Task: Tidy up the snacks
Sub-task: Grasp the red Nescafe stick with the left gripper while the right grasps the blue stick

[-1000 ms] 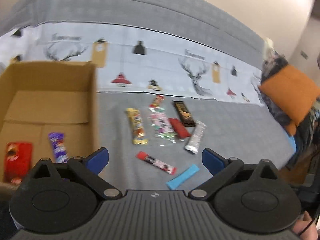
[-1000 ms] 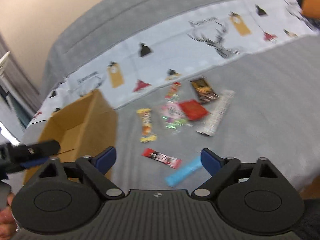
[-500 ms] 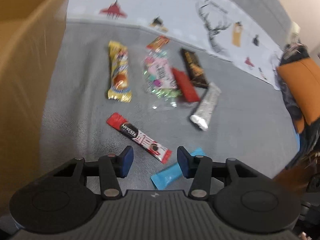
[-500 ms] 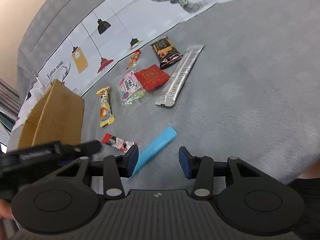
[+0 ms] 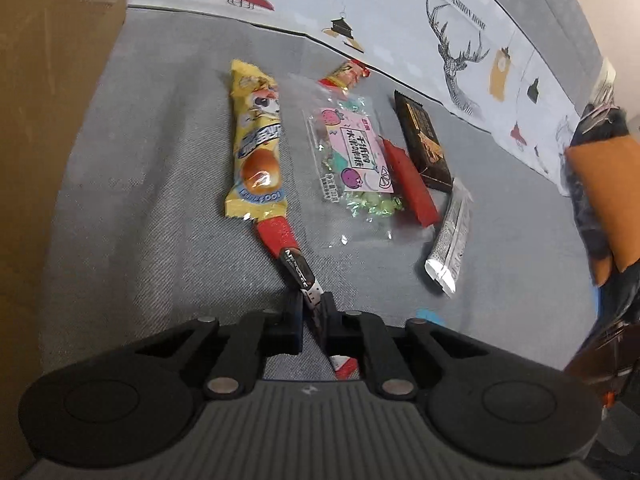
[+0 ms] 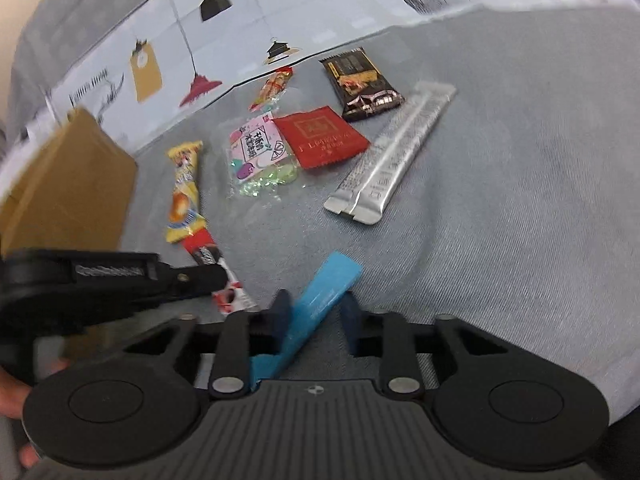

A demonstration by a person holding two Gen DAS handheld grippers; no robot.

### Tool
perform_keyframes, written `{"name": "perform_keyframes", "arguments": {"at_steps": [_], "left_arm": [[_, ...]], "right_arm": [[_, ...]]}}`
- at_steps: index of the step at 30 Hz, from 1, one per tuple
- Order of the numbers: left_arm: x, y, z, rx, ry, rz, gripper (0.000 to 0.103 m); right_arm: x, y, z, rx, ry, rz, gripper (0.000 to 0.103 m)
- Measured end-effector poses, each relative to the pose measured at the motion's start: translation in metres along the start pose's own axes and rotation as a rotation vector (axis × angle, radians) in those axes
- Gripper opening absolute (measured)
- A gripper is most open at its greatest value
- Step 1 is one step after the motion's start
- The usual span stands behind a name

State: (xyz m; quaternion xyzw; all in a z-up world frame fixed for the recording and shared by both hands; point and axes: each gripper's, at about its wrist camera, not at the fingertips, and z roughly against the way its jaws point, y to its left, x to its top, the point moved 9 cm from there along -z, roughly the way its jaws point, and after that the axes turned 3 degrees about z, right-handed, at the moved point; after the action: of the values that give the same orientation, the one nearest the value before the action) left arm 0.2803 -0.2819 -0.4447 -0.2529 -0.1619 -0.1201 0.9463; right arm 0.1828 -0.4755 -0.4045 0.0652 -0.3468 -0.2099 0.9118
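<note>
Both grippers have dropped low over the bedspread since half a second ago and narrowed their jaws. My left gripper [image 5: 311, 316] now pinches the red coffee stick [image 5: 290, 256] near its lower end, fingers pressed tight against the wrapper; the stick's red tip touches the bottom edge of the yellow cake bar [image 5: 256, 148]. My right gripper [image 6: 316, 316] has its fingers part-way in around the blue stick [image 6: 320, 300], which lies slanted between them; the left finger touches it, but the right finger stands a little off, so I count it as not yet clamped. From the right wrist view I see the left gripper [image 6: 218, 278] on the coffee stick [image 6: 208, 256], just beside the blue one. Farther out lie the clear candy bag [image 5: 352, 160], the red sachet [image 6: 320, 136], the dark chocolate bar [image 6: 362, 84] and the silver stick pack [image 6: 394, 152]. The cardboard box [image 5: 48, 120] stands at the left edge.
</note>
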Motion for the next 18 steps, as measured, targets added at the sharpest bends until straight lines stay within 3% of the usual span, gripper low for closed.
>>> {"name": "perform_keyframes", "arguments": {"at_steps": [4, 7, 10, 12, 15, 18], "left_arm": [[-0.009, -0.002, 0.011, 0.030, 0.033, -0.022, 0.005], [-0.020, -0.009, 0.020, 0.034, 0.076, -0.105, 0.004], [-0.028, -0.011, 0.021, 0.029, 0.105, -0.114, 0.005], [-0.028, -0.011, 0.016, 0.047, 0.108, -0.126, 0.010], [-0.023, -0.014, 0.012, 0.031, 0.102, -0.097, 0.016], [-0.020, -0.018, 0.010, 0.027, 0.092, -0.086, 0.033]], "right_arm": [[0.002, -0.006, 0.001, 0.004, -0.018, -0.024, 0.012], [0.005, -0.015, 0.007, 0.007, -0.029, -0.052, 0.010], [0.003, -0.021, 0.011, 0.026, -0.015, -0.079, 0.013], [-0.003, -0.028, 0.008, 0.081, 0.012, -0.166, 0.014], [-0.004, -0.028, 0.010, 0.103, 0.016, -0.179, 0.014], [-0.005, -0.025, 0.009, 0.096, 0.014, -0.153, 0.015]]}}
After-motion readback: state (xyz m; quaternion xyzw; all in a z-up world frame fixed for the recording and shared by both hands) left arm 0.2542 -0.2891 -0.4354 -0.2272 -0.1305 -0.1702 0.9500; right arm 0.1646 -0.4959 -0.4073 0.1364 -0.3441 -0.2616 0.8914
